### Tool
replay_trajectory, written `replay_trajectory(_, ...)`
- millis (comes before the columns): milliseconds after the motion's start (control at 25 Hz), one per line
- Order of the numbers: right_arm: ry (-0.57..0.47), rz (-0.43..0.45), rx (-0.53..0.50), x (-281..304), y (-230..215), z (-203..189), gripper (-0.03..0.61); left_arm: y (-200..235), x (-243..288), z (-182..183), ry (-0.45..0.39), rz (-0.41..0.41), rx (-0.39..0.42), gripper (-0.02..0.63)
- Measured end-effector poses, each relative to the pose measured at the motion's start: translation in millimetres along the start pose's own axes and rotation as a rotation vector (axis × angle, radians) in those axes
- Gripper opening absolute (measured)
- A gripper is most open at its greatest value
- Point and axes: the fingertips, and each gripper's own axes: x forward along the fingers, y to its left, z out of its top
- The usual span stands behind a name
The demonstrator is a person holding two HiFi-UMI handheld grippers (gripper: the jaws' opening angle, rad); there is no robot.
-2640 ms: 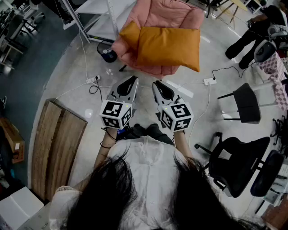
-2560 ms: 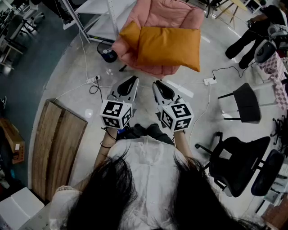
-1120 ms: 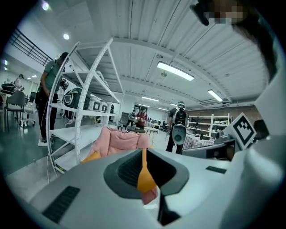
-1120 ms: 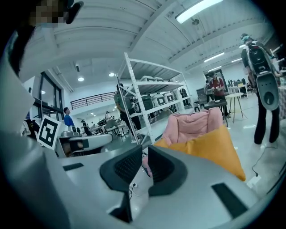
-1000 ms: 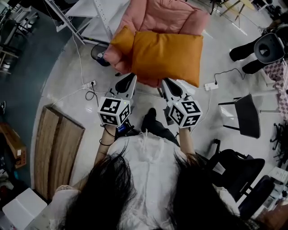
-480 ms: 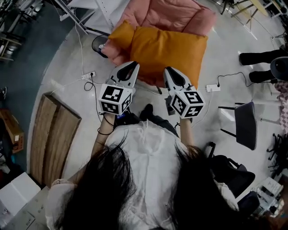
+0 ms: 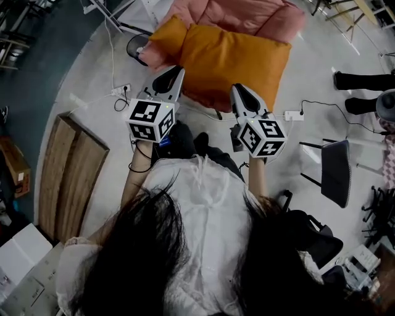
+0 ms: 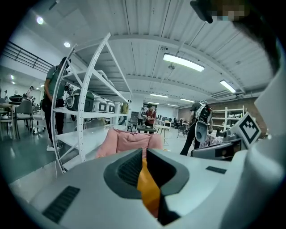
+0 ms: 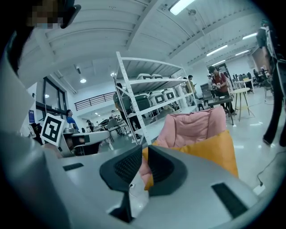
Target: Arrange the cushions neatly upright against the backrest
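While my left gripper and right gripper hang just short of the pink chair, jaws together on nothing, the big orange cushion sprawls over the chair's seat and a smaller cushion sits at its left. I judge neither stands against the backrest yet.

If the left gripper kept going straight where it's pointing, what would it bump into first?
Most likely the large orange cushion on the pink chair; orange shows straight ahead of the left gripper, though distance is unclear.

Head camera downward, others toward armchair
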Motion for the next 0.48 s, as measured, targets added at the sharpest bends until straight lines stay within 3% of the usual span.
replay_trajectory(480,0.027,-0.033,0.009,56,-24,8,0.054,41,56,2,0.037,-0.029,-0.003,0.038)
